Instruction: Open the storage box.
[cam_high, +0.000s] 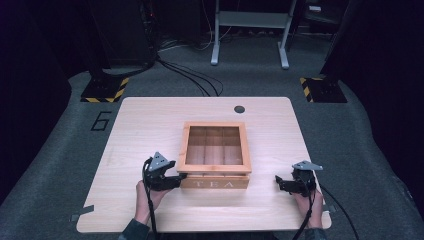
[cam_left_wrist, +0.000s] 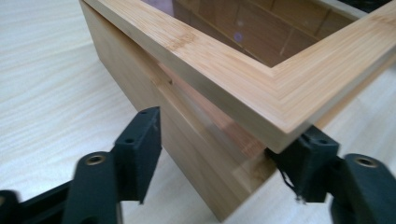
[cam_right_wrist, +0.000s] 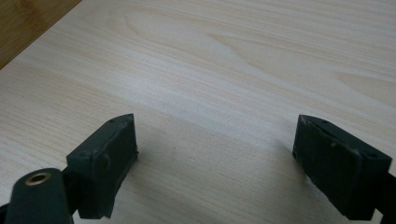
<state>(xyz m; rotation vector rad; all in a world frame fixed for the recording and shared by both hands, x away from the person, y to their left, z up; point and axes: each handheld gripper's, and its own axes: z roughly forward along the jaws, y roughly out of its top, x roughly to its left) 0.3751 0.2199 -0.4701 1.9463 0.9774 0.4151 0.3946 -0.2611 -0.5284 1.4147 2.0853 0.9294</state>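
Overhead light is brightening the table (cam_high: 150, 120) while the floor and room behind are sinking into near-black. The high view is looking soft and grainy. In the left gripper view a glare spot is showing on the lid (cam_left_wrist: 261, 70); the near jaws are blurring, casting soft shadows

Light wood-grain table (cam_high: 150, 120), rounded corners, with a dark round grommet hole (cam_high: 239, 109) near its far edge.

Grey carpeted floor (cam_high: 370, 145) around the table.

Numeral "6" marking (cam_high: 101, 120) on the floor, just beyond the table's far left corner.

Two black bases with yellow-and-black hazard striping, one far left (cam_high: 105, 89), one far right (cam_high: 322, 90).

Black cables (cam_high: 192, 77) running across the floor toward the table's far edge.

Grey metal frame (cam_high: 250, 30) with two legs, at the back.
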